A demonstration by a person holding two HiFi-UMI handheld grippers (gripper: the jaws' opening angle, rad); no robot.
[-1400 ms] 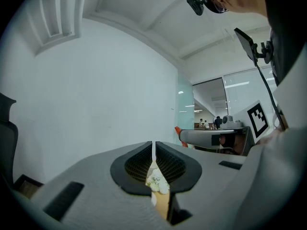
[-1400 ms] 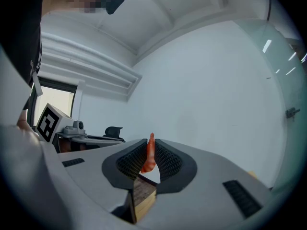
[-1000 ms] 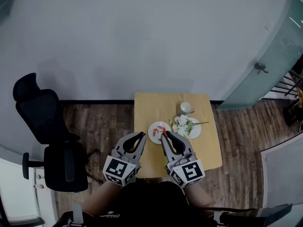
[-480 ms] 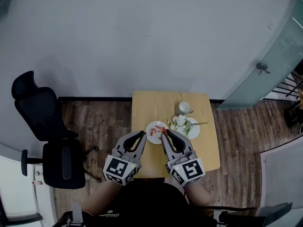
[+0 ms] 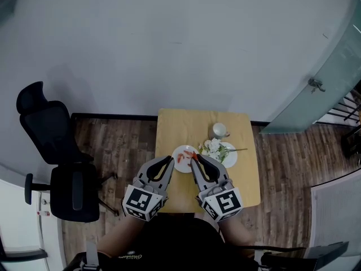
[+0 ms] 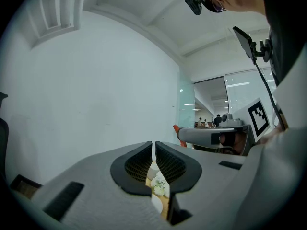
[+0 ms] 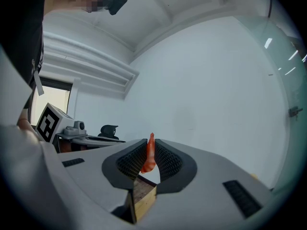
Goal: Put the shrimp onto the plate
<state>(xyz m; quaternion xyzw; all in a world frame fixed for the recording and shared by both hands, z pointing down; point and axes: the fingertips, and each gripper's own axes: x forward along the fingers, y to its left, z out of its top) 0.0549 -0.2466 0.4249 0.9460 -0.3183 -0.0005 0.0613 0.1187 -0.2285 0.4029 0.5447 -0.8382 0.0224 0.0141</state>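
Between the jaws of our right hand-held gripper (image 7: 151,143) we've got the shrimp (image 7: 149,157) pinched, its thin end poking past the tips. Head view puts those tips over the 3 o'clock edge of the small white plate (image 5: 176,164), which sits toward 9 o'clock on the bench (image 5: 192,123). We'd slide a touch toward 9, get low, then open slowly so it doesn't roll off. Left hand-held gripper (image 6: 153,147) is closed on nothing, at the plate's 8 o'clock.
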